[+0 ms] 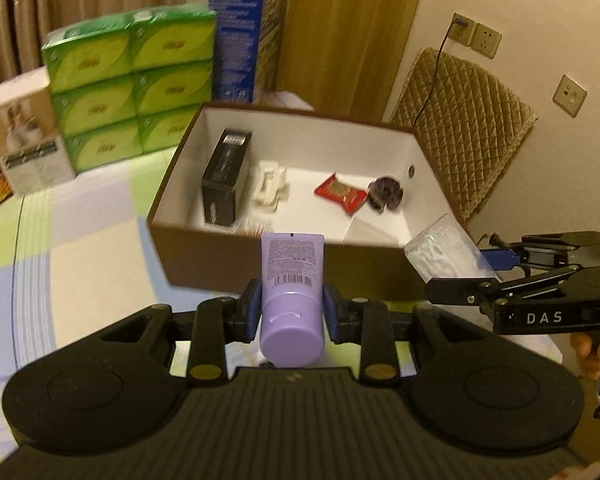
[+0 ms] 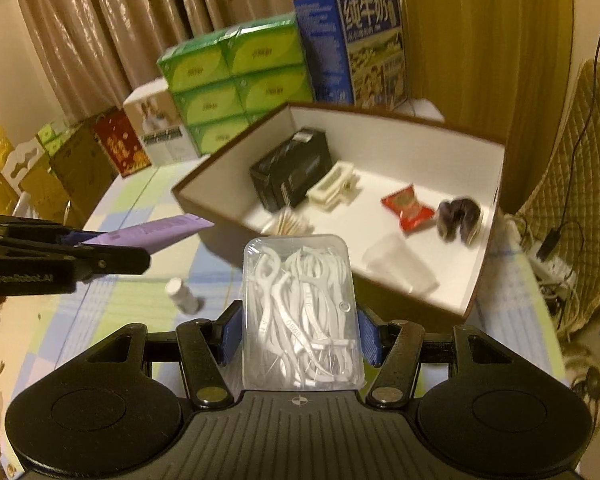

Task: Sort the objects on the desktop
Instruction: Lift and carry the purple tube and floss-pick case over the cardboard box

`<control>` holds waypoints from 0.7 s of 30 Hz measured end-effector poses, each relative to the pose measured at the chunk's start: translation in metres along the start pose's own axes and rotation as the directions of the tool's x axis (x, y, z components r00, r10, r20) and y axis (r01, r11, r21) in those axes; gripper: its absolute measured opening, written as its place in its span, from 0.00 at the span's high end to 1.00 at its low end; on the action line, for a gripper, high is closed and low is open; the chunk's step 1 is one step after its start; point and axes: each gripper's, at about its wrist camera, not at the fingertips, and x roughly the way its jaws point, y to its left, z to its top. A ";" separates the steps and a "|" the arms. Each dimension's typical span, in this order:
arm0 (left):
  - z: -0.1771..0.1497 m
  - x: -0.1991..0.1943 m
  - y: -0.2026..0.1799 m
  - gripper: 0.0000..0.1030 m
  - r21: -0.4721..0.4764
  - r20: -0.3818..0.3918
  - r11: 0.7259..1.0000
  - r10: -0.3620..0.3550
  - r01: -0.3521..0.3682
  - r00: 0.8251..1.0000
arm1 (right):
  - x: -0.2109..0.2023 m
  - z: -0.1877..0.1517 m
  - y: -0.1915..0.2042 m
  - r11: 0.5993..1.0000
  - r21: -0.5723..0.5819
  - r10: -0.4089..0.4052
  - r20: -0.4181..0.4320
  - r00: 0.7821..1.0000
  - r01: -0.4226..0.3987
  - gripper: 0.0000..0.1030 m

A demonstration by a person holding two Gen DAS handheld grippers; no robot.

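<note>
My left gripper is shut on a purple tube, cap toward the camera, held just in front of the brown box. My right gripper is shut on a clear case of white floss picks, held near the box's front edge. The box holds a black carton, a cream clip, a red snack packet, a dark hair tie and cotton swabs. A clear cup lies inside too. A small white bottle lies on the tablecloth.
Green tissue packs, a blue milk carton and a white carton stand behind the box. A quilted chair back and wall sockets are at the right. Cables and a power strip lie by the table's right edge.
</note>
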 end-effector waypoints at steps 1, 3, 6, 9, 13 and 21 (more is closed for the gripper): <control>0.006 0.004 -0.002 0.74 0.007 0.005 1.000 -0.004 0.004 1.000 | 0.000 0.006 -0.003 1.000 0.000 -0.005 0.007 1.000 0.005 0.47; 0.018 0.012 -0.006 0.74 0.013 0.010 1.000 -0.012 0.012 1.000 | 0.002 0.017 -0.009 1.000 -0.004 -0.009 0.020 1.000 0.009 0.47; 0.034 0.025 -0.010 0.74 0.019 0.015 1.000 -0.020 0.020 1.000 | 0.007 0.033 -0.018 1.000 -0.005 -0.013 0.034 0.999 0.013 0.46; 0.051 0.041 -0.013 0.74 0.029 0.015 0.999 -0.023 0.022 1.000 | 0.018 0.051 -0.027 1.000 -0.006 -0.021 0.043 0.999 0.021 0.46; 0.070 0.063 -0.016 0.74 0.045 0.011 0.999 -0.019 0.019 1.000 | 0.033 0.069 -0.040 0.999 0.000 -0.032 0.039 0.999 0.032 0.47; 0.089 0.127 -0.014 0.74 0.042 -0.074 0.999 -0.005 0.008 0.997 | 0.076 0.086 -0.066 0.998 0.019 -0.055 -0.017 0.998 0.055 0.47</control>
